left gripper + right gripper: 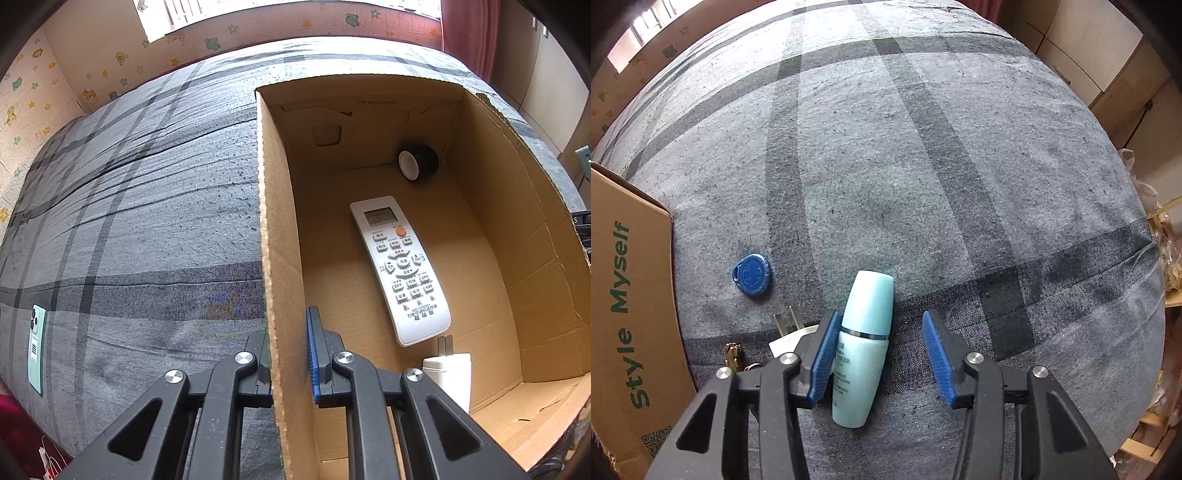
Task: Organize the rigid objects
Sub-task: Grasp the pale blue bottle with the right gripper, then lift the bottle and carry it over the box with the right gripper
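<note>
Left claw (290, 354) clamped on cardboard box (284, 258) wall; right claw (882, 354) straddled teal lotion bottle (864, 347) on bed (923, 166), ungripped. Already boxed: remote (400, 269), charger (452, 376), tape roll (419, 161). Outstanding: bottle, blue key fob (752, 274), plug (786, 332), phone (37, 347).

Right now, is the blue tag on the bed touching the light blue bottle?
Apart. The right wrist view shows the blue tag lying left of the light blue bottle, with a strip of grey bedcover between them.
</note>
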`<state>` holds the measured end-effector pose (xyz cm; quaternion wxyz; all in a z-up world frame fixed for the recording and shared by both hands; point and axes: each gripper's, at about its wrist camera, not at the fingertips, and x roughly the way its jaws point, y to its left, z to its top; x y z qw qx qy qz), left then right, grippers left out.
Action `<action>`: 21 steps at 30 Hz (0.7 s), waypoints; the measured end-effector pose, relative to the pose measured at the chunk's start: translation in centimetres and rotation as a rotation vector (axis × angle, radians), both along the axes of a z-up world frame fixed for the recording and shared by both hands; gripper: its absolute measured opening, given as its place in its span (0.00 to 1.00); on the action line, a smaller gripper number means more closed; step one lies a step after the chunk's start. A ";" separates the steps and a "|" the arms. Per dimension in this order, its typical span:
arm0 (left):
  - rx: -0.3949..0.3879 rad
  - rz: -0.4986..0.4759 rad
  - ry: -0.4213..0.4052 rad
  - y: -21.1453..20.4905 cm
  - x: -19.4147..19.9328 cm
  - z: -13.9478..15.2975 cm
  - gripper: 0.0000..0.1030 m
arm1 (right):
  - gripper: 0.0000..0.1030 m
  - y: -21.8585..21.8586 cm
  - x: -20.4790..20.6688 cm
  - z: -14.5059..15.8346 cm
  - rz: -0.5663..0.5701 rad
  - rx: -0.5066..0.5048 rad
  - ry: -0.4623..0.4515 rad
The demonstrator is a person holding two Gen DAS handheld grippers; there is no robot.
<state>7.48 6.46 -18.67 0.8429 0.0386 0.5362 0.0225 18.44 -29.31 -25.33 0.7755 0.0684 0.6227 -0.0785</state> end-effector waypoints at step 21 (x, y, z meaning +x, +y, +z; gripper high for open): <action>-0.001 0.008 -0.003 0.0 -0.1 0.0 0.13 | 0.26 1.9 -2.1 2.9 0.074 -0.002 -0.061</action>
